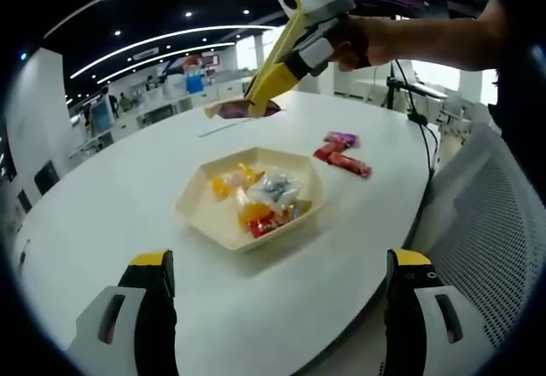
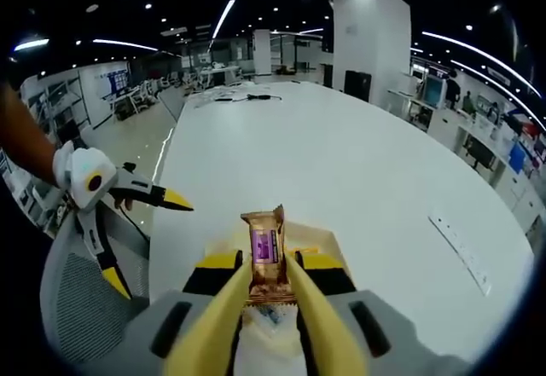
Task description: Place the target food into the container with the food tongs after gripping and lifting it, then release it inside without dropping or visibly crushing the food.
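my right gripper (image 2: 271,295) squeezes yellow tongs (image 2: 281,308) clamped on a snack bar (image 2: 266,252), frame centre; left gripper (image 1: 277,286) jaws apart below the tray (image 1: 200,201).

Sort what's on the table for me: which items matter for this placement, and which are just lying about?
Part of the job:
- wrapped snack bar, clamped in the right tongs
- hexagonal tray, already holding wrapped snacks
- left tongs, open, hovering before the tray

Just lying about:
- red snack packets beside the tray
- power strip on the table
- mesh chair
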Demonstrator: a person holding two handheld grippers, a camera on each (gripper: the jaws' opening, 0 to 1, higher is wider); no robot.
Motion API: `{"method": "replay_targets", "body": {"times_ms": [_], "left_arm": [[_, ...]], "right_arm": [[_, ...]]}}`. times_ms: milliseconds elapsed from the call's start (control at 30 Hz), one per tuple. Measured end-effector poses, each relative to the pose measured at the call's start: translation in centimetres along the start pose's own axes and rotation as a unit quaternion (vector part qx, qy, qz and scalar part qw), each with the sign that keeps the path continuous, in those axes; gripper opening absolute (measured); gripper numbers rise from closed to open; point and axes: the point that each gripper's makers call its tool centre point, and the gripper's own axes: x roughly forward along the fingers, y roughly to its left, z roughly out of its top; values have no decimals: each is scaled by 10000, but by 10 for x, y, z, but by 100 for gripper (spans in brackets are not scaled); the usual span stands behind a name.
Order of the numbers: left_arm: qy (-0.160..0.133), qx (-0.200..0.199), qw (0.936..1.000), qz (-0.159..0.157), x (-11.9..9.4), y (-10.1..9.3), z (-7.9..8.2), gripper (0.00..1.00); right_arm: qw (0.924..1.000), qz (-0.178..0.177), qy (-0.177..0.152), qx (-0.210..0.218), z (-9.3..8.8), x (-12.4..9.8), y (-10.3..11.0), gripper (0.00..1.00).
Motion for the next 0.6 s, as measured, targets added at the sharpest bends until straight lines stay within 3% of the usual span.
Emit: {"method": "replay_targets", "body": {"times_ms": [600], "left_arm": [[44,6,10000,-37,1,-1,-2,99]], "right_arm": [[9999,47,-104,48,3,9,-3,26]]}}
